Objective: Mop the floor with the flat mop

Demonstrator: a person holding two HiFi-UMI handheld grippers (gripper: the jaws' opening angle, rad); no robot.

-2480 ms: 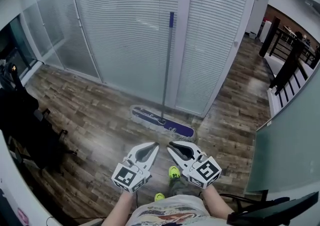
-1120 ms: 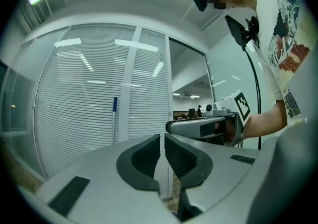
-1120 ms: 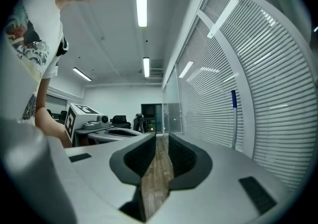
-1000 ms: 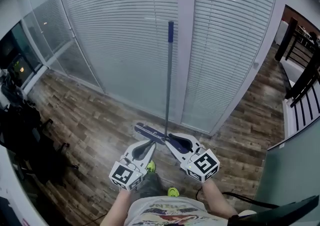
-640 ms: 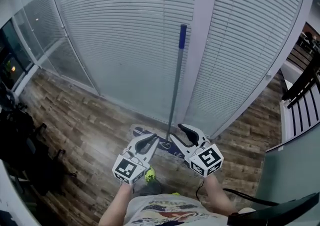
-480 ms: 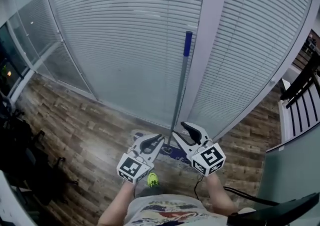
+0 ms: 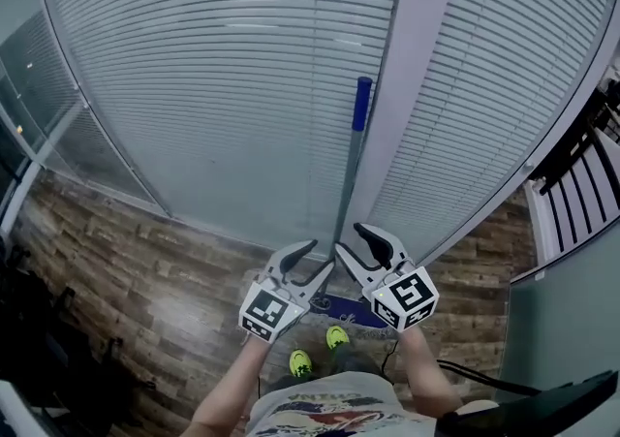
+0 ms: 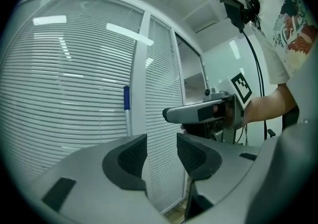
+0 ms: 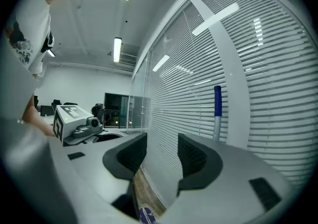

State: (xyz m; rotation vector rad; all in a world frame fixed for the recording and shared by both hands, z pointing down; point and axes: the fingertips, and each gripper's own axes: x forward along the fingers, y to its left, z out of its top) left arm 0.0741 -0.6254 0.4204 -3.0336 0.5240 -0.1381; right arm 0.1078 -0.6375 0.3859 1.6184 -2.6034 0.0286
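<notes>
Mop dead ahead: the flat mop (image 7: 349,169) leans on the glass wall (image 7: 194,86), pad (image 7: 352,310) on the wood floor (image 7: 145,261) by our shoes (image 7: 336,335); we judge it light and stiff-shafted, best taken on the grey pole (image 7: 342,217) below the blue grip (image 7: 362,101). Our left gripper (image 7: 321,257) and right gripper (image 7: 350,240) flank the pole, and both pairs of jaws have just been opening and stand apart, nothing between them. We read no brand or label anywhere.
</notes>
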